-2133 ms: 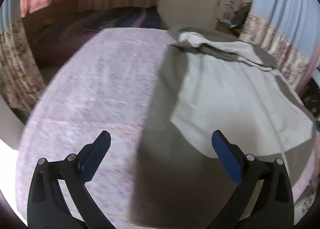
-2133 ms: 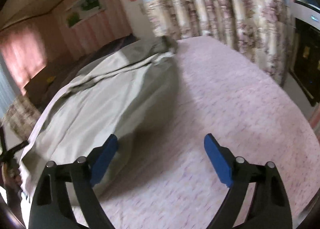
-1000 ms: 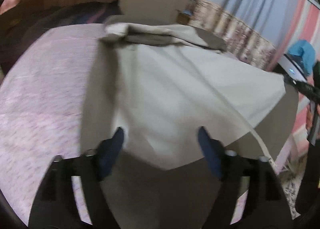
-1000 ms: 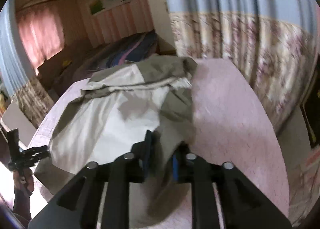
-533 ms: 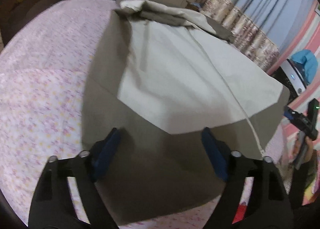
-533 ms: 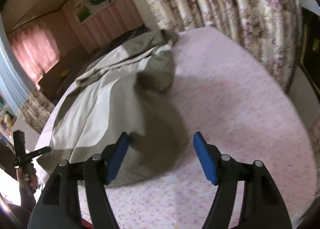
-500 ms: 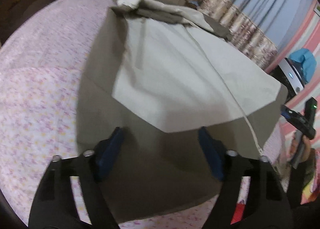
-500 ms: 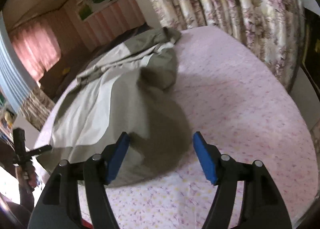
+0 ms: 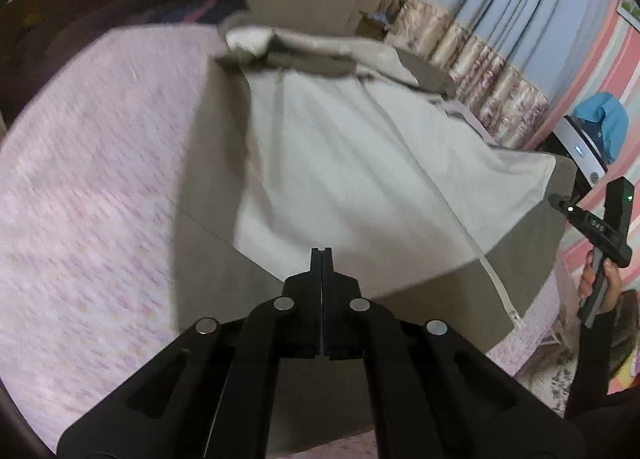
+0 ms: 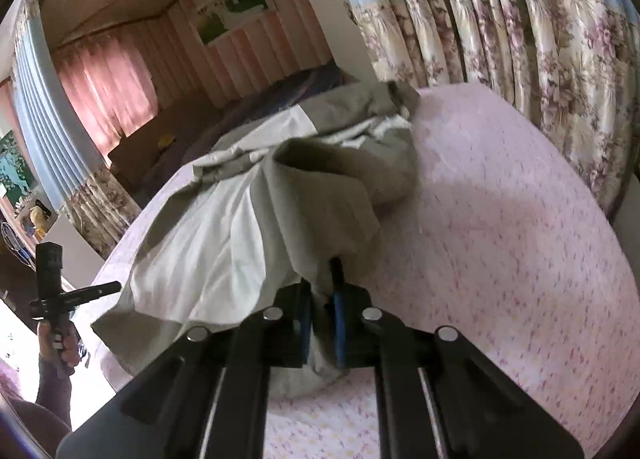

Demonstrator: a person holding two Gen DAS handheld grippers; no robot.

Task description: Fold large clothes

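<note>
Both grippers' jaws, spread half a second ago, have just been closing. Left gripper (image 9: 321, 255): jaws together over the garment (image 9: 360, 163), no cloth visibly caught. Right gripper (image 10: 320, 291): clamped on a raised fold. Garment is spread on the pink bed (image 9: 92, 179); fold judged ready to be drawn over.

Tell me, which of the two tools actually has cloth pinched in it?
The right tool: grey-green garment fabric bunches between its blue pads. The left tool is shut too, pads flush together, no cloth visibly between them.

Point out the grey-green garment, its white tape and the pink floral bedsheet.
grey-green garment (image 9: 224, 259): left wrist view, outer fabric.
white tape (image 9: 502, 291): left wrist view, lower end.
pink floral bedsheet (image 10: 500, 243): right wrist view, bare patch.
</note>
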